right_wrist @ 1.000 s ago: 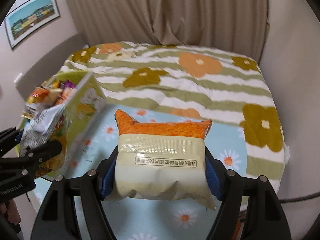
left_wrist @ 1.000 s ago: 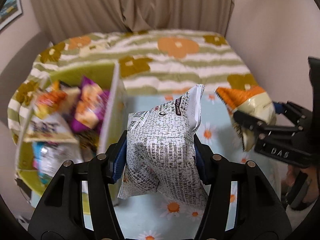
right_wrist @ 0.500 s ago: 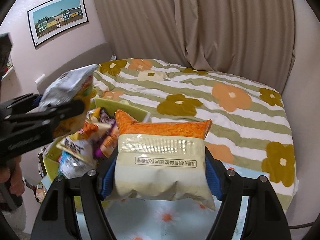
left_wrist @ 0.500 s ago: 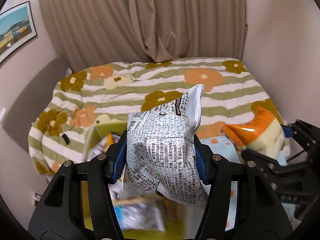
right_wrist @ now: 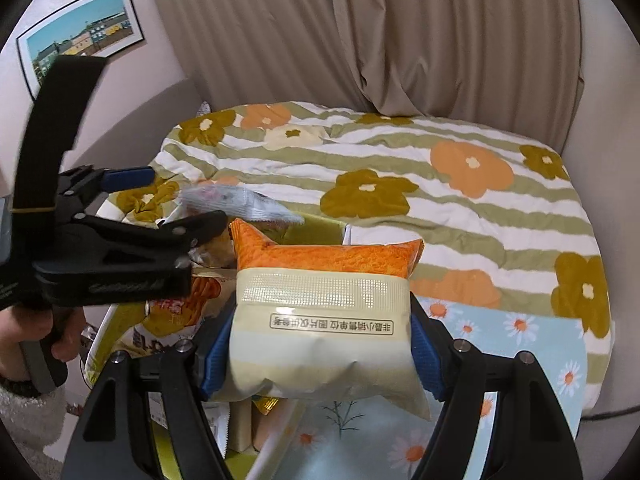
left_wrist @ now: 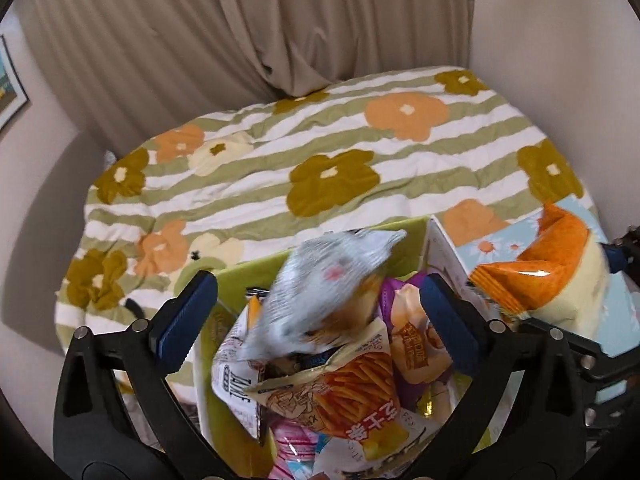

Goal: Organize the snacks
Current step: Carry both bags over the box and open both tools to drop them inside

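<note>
My left gripper [left_wrist: 316, 300] hovers over a green box [left_wrist: 248, 276] of snack bags, its jaws opening wide. A grey-white snack bag [left_wrist: 332, 264] hangs blurred between the pads, touched by neither, just above a fries bag [left_wrist: 348, 396] and a purple bag [left_wrist: 416, 344]. The right wrist view shows that gripper [right_wrist: 182, 198] at the left with the loose bag [right_wrist: 240, 204] at its tips. My right gripper [right_wrist: 320, 356] is shut on an orange and cream bag [right_wrist: 324, 320], held just right of the box; the same bag [left_wrist: 548, 276] appears in the left wrist view.
The box sits on a blue daisy cloth [right_wrist: 520, 332] beside a bed with a striped flowered quilt [left_wrist: 320, 152]. Beige curtains [right_wrist: 400, 32] hang behind. A framed picture [right_wrist: 80, 36] is on the left wall. A person's hand [right_wrist: 60, 340] grips the left tool's handle.
Both grippers have travelled left until they stand over the box. The left jaws, shut on the grey-white bag before, have sprung apart and the bag is dropping. The right grip is unchanged.
</note>
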`<state>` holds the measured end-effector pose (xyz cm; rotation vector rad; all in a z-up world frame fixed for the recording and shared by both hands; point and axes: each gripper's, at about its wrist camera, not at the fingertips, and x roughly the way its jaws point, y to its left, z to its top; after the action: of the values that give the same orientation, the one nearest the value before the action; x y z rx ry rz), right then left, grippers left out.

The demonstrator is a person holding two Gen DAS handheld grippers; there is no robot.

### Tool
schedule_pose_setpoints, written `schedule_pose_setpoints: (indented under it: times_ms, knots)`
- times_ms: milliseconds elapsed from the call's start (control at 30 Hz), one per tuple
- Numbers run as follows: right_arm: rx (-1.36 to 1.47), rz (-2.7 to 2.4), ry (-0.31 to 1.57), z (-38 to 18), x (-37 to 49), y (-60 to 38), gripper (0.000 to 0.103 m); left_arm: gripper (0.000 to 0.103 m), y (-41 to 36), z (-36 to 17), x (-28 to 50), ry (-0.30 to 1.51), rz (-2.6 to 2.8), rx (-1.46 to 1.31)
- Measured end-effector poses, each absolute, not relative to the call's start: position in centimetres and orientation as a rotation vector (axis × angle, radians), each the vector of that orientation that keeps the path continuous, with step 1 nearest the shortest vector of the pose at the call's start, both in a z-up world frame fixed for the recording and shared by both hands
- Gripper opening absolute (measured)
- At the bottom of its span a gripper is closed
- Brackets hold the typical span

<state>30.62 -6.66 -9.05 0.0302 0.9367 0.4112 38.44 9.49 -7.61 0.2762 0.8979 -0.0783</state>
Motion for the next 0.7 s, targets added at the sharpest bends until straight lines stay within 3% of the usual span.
schedule_pose_setpoints:
  times_ms: [700]
  knots:
    - [0.033, 0.462, 0.914, -5.5, 25.2, -0.9, 0.072, 0.101, 21.6, -5.6, 27.9, 0.907, 0.003, 0.03]
